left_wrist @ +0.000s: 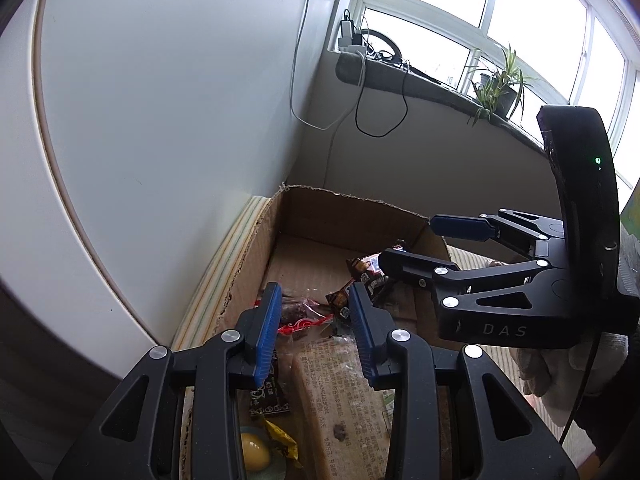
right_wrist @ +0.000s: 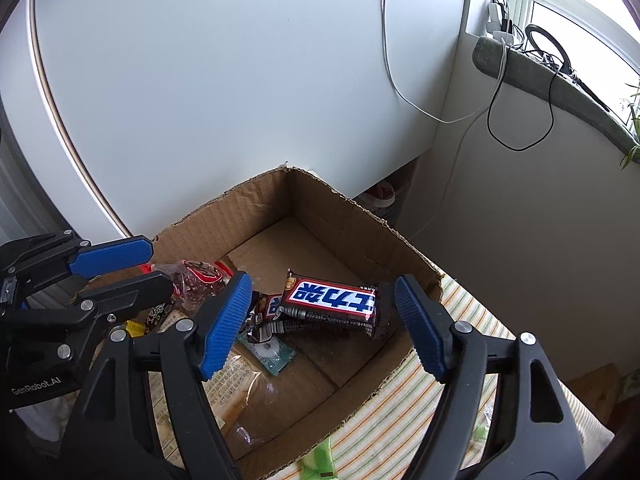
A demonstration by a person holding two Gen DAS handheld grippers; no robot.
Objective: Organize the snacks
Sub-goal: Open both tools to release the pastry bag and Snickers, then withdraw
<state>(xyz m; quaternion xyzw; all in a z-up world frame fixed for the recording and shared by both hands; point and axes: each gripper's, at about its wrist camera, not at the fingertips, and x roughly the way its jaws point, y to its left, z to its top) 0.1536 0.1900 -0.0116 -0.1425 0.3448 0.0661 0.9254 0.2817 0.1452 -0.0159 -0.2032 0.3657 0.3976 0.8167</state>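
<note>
An open cardboard box (right_wrist: 248, 208) stands on a striped cloth (right_wrist: 400, 400) and holds several snacks. A brown chocolate bar (right_wrist: 328, 300) with a blue and white label lies in it on top of another dark bar. My right gripper (right_wrist: 324, 280) hangs just above this bar, open wide, and its pads are clear of the wrapper. From the left wrist view the right gripper (left_wrist: 408, 240) reaches in over the box's right side, beside the bar (left_wrist: 368, 270). My left gripper (left_wrist: 316, 292) hovers over the box's near left part, narrowly open with nothing between its fingers.
Under the left gripper lie a clear packet with red print (left_wrist: 300, 316), a tan biscuit pack (left_wrist: 336, 392) and a yellow candy (left_wrist: 254, 452). A teal packet (right_wrist: 272, 354) is in the box too. Green packets (right_wrist: 320, 460) rest on the cloth. A white panel (right_wrist: 220, 80) stands behind.
</note>
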